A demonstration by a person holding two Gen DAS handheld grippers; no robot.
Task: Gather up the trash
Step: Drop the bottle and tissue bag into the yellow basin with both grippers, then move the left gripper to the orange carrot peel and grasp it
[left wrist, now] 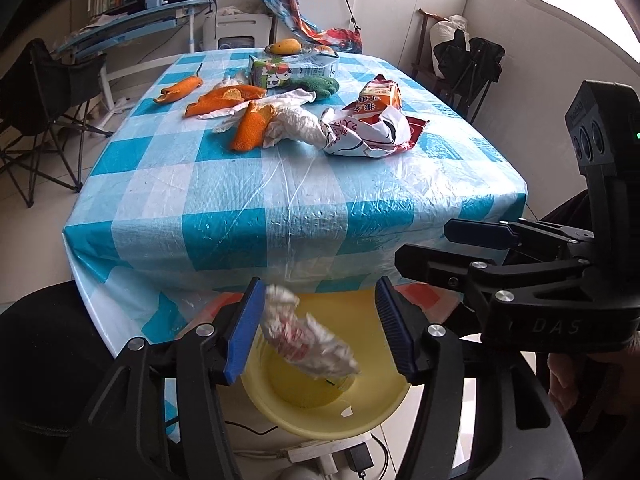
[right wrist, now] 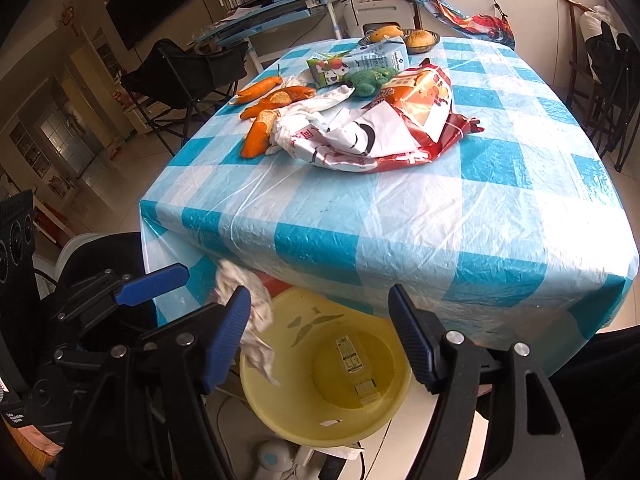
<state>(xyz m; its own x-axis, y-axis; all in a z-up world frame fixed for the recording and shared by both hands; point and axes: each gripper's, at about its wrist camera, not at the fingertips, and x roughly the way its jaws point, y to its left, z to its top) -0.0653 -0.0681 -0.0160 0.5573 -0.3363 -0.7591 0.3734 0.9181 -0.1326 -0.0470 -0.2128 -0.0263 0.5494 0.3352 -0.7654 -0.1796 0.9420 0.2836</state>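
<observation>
A yellow plastic basin (left wrist: 320, 416) (right wrist: 304, 420) stands on the floor below the table's near edge. My left gripper (left wrist: 318, 334) is open above it; a crumpled white plastic wrapper (left wrist: 308, 338) (right wrist: 250, 320) hangs loose between its fingers, over the basin. My right gripper (right wrist: 320, 336) is open and empty, also above the basin. It shows in the left wrist view (left wrist: 452, 248). On the table lie orange peels (left wrist: 252, 126) (right wrist: 258, 136), a white plastic bag (left wrist: 296, 124), a red and white snack bag (left wrist: 370, 132) (right wrist: 376, 136), a milk carton (left wrist: 292, 70) (right wrist: 356, 64) and a green cloth (left wrist: 320, 86).
The table (left wrist: 280, 208) has a blue and white checked plastic cover. A mango (left wrist: 285, 45) lies at its far edge. A power strip and cables (left wrist: 316, 454) lie on the floor by the basin. Folding chairs stand left (left wrist: 44, 112) and right (left wrist: 468, 68).
</observation>
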